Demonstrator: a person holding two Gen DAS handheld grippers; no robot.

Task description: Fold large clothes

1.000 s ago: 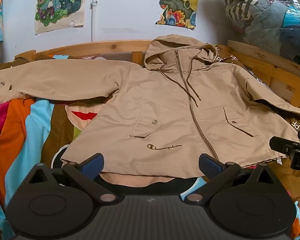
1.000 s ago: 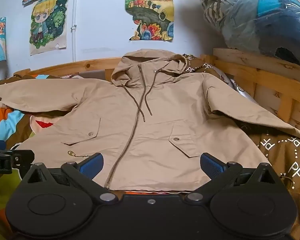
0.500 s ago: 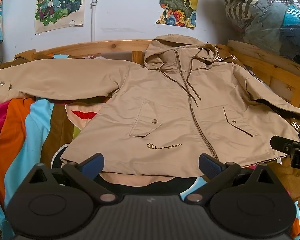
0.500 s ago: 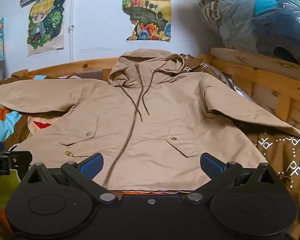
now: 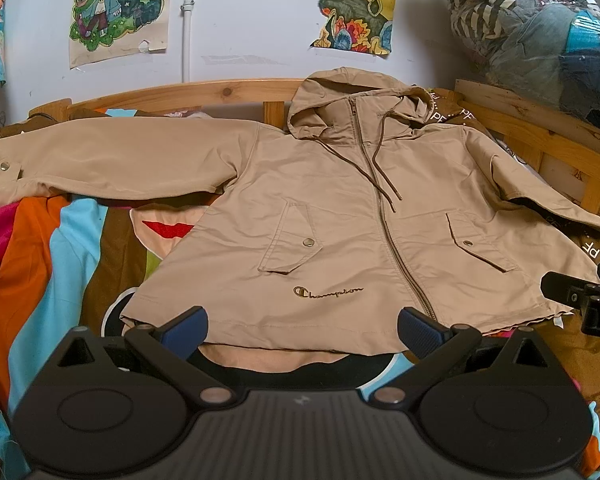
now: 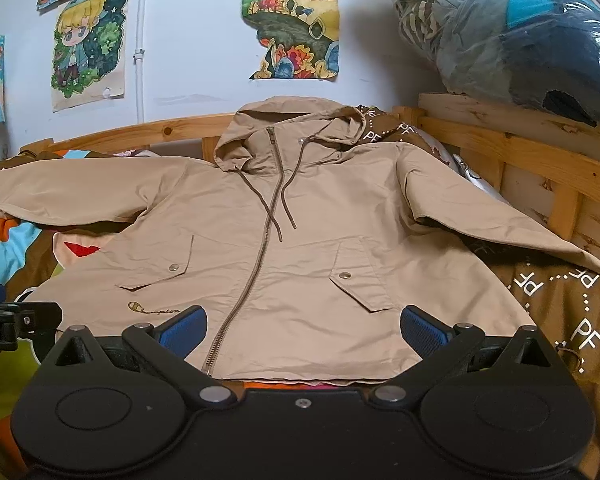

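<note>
Jacket (image 5: 340,216) lies flat beyond both wide, seemingly empty claws (image 5: 302,326) (image 6: 304,326).

Jacket (image 5: 340,216) on wooden bed (image 5: 548,148)

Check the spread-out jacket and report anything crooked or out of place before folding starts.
The tan hooded zip jacket lies flat, zipped, sleeves spread. Its brown zipper runs slanted toward the hem, so the front sits skewed. A peach cloth sticks out from under the hem. Nothing looks torn.

Light: even, soft, moderately bright | shadows: faint | focus: sharp | edges: strong fisheye bending, dark corners
</note>
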